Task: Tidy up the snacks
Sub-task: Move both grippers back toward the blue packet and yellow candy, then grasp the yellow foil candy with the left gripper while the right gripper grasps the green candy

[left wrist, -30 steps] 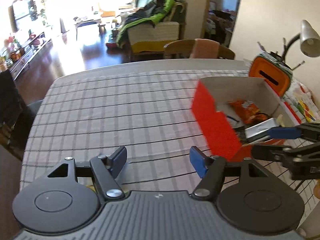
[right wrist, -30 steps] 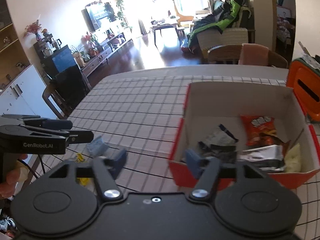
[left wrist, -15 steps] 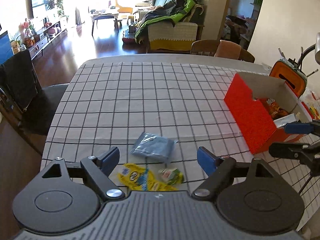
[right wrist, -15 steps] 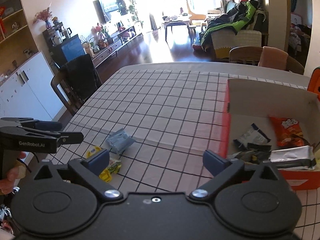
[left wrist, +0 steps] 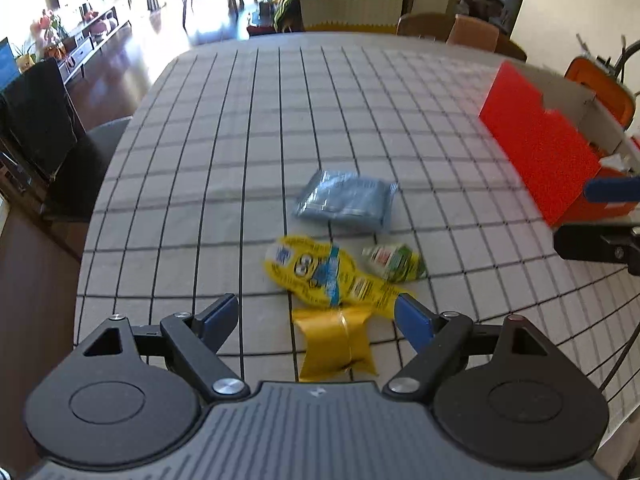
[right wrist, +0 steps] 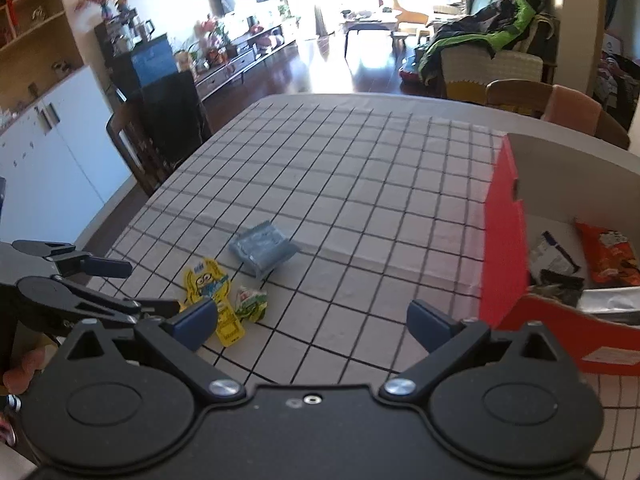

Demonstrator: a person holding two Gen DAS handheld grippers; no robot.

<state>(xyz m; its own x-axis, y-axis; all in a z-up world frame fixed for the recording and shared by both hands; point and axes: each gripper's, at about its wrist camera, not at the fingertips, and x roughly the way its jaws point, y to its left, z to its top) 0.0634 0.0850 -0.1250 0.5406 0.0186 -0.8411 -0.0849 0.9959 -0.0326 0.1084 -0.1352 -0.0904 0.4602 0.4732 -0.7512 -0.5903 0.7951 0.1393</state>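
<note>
A blue snack pack [left wrist: 345, 202] [right wrist: 263, 249], a yellow minion packet [left wrist: 320, 272] [right wrist: 208, 286], a small green-white packet [left wrist: 394, 261] [right wrist: 251, 303] and a yellow wrapper [left wrist: 336, 342] lie on the checked tablecloth. A red box [left wrist: 540, 144] [right wrist: 505, 240] at the right holds several snacks, among them an orange bag [right wrist: 610, 254]. My left gripper [left wrist: 316, 314] is open and empty, just in front of the yellow packets. My right gripper [right wrist: 314, 320] is open and empty, left of the box.
An orange bag [left wrist: 600, 88] stands behind the box. A dark chair [left wrist: 44, 120] stands at the table's left edge and wooden chairs [right wrist: 536, 100] at the far edge. The table [right wrist: 360, 160] stretches away ahead.
Both grippers have pulled back and swung left from the box. The loose snacks on the cloth have come into view. The right gripper's jaws have opened wider.
</note>
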